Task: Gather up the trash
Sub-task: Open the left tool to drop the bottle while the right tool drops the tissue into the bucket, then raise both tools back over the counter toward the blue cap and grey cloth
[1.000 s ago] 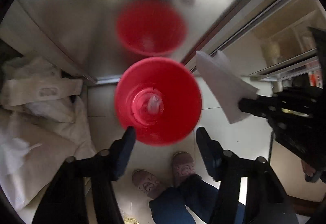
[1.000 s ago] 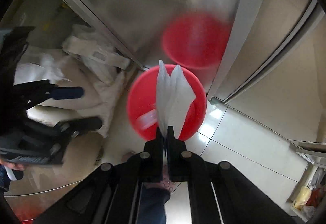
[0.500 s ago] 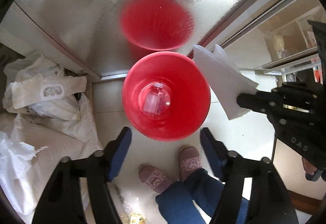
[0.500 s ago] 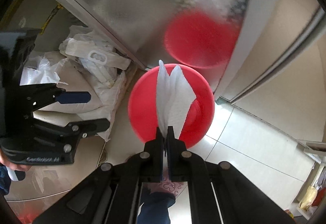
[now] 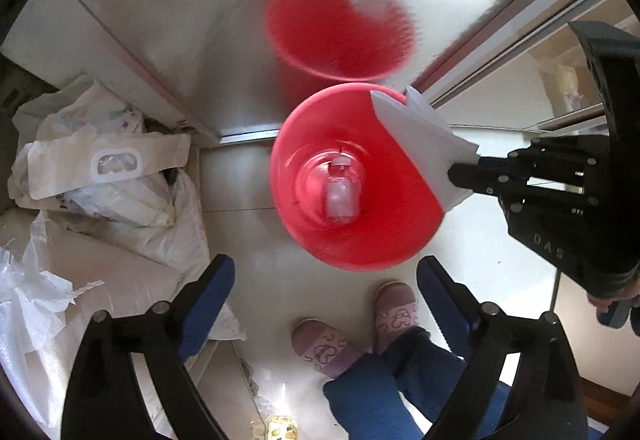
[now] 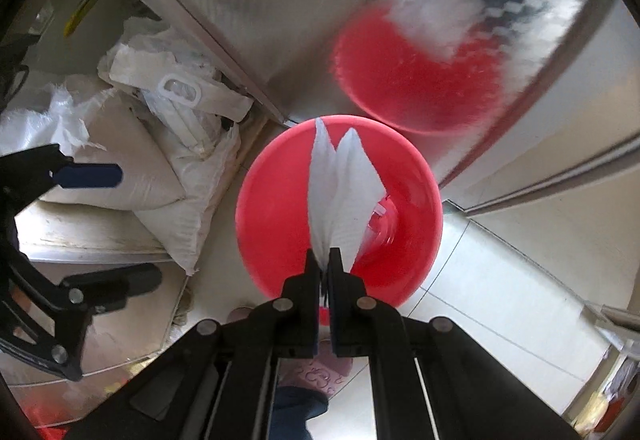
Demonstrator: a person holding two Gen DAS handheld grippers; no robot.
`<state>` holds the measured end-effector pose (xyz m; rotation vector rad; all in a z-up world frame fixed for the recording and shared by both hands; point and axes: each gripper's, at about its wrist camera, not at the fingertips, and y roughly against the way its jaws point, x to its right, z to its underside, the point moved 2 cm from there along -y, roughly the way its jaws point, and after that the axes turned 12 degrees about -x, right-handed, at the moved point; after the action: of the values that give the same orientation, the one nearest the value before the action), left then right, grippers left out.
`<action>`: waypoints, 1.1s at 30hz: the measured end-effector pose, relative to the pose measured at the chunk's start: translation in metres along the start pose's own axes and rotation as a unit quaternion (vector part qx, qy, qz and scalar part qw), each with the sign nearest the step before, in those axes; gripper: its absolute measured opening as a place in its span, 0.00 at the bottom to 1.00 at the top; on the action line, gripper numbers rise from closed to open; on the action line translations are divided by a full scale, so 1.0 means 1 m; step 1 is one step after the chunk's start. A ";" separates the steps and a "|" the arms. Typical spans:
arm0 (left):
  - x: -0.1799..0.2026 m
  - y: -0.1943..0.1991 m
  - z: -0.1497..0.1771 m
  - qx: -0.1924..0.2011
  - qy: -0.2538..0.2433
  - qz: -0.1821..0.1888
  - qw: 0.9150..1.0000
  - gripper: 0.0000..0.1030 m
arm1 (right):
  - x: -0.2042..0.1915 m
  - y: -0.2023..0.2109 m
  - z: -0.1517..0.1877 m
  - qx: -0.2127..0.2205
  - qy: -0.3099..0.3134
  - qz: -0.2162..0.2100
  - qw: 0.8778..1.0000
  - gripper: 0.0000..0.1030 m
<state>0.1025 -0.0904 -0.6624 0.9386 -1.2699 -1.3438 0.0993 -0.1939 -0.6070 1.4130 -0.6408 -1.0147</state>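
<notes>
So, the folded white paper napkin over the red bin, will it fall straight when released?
Probably not straight. The folded white paper napkin looks thin and light, so it may flutter. Its layers fan apart above the right hand-held gripper, suggesting floppiness. The round red plastic bin lies directly below.

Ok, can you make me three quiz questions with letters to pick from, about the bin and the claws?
1. Where is the plastic bottle?
A) in the red bin
B) on the floor
C) in a claw

2. What colour is the tissue?
A) blue
B) white
C) yellow

3. What is the right claw doing?
A) gaping empty
B) gripping the bottle
C) pinching the tissue

Answers: 1 A, the bottle lies at the bin's bottom. 2 B, it shows white against the red. 3 C, the jaws are shut on the tissue's lower edge, above the bin.
</notes>
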 end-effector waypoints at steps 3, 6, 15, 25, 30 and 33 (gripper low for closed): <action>-0.003 -0.001 0.001 0.004 0.003 -0.005 1.000 1.00 | 0.003 -0.003 0.000 -0.004 -0.004 0.010 1.000 0.38; -0.005 0.000 0.001 0.010 0.004 -0.011 1.000 1.00 | 0.007 0.003 0.001 0.011 -0.014 0.009 1.000 0.73; -0.005 0.030 0.004 0.019 0.019 -0.016 1.000 1.00 | 0.005 0.037 0.008 0.026 -0.026 0.023 0.999 0.82; 0.022 0.136 0.029 0.053 0.009 -0.024 0.998 1.00 | -0.014 0.141 0.041 0.046 -0.061 0.026 0.997 0.98; 0.032 0.205 0.050 0.071 0.022 -0.020 0.997 1.00 | -0.030 0.207 0.062 0.062 -0.081 0.049 0.994 0.99; 0.045 0.248 0.063 0.079 0.018 -0.029 0.996 1.00 | -0.038 0.252 0.074 0.066 -0.091 0.056 0.992 0.99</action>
<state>0.0725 -0.1043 -0.4050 1.1136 -1.3446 -1.2787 0.0648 -0.2288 -0.3466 1.3921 -0.9263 -1.0353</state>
